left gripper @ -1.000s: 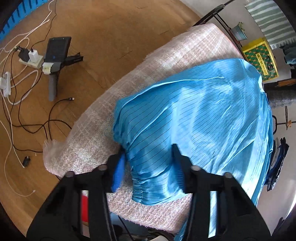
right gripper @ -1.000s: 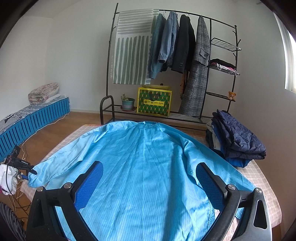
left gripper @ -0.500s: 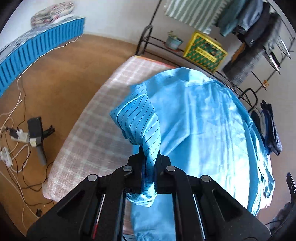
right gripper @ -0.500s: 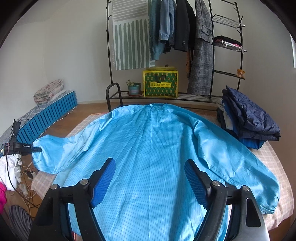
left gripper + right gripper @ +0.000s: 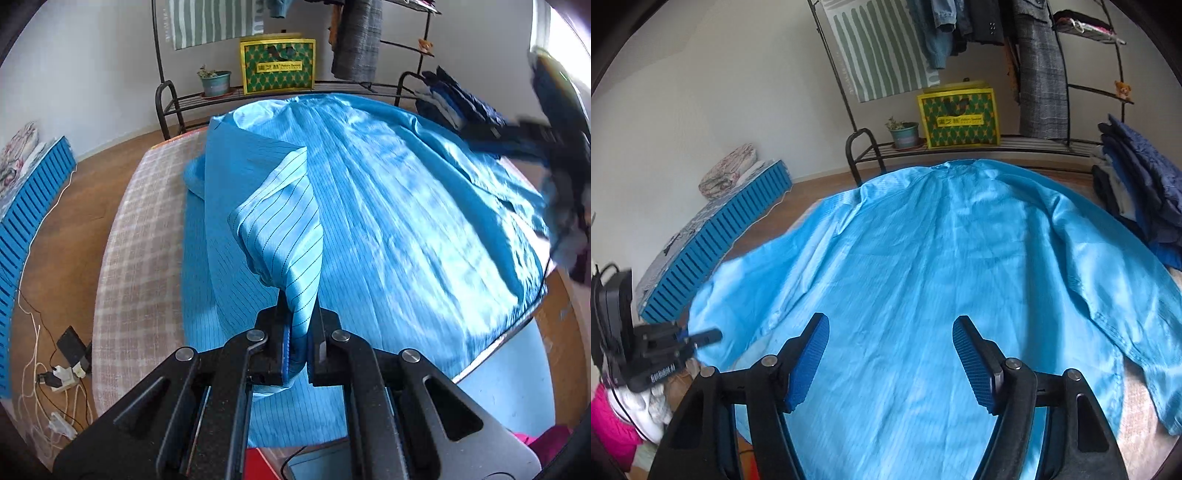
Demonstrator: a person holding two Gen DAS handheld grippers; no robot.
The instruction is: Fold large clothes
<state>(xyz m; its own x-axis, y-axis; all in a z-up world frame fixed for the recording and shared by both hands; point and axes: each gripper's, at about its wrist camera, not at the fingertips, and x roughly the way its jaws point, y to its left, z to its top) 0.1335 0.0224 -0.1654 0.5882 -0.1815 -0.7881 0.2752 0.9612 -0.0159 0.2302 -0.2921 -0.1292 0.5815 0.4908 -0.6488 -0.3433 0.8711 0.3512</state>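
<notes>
Left wrist view. Item: blue garment (image 5: 388, 206), pinstriped, spread back-up across the tabletop (image 5: 140, 236) under a checked cloth. Left tongs (image 5: 300, 345): jaws clamped tight on the cuff end of the left sleeve (image 5: 284, 236), which rises from the jaws toward 12 o'clock, clear of the body panel. Step in hand, as judged: carrying this sleeve inward across the back. To do it well, keep the pinch firm, lift high enough that the cuff does not drag wrinkles into the panel, and lay the sleeve flat with its fold line along the shoulder seam. Hard to read: a dark blurred shape at 3 o'clock, probably the other tool; the garment's near hem is hidden behind the tongs' body.

Right wrist view. Right tongs (image 5: 890, 360): jaws closing but wide apart, pads bare, only the garment's lower back seen between them and nothing pinched; whether they touch the cloth cannot be told. Advice: pin the panel near the hem so it stays put under the sleeve's pull. Right sleeve (image 5: 1108, 295) lies out toward 4 o'clock, its cuff partly cut by the frame. The left tongs at 9 o'clock are blurred; the grip there is unreadable.
</notes>
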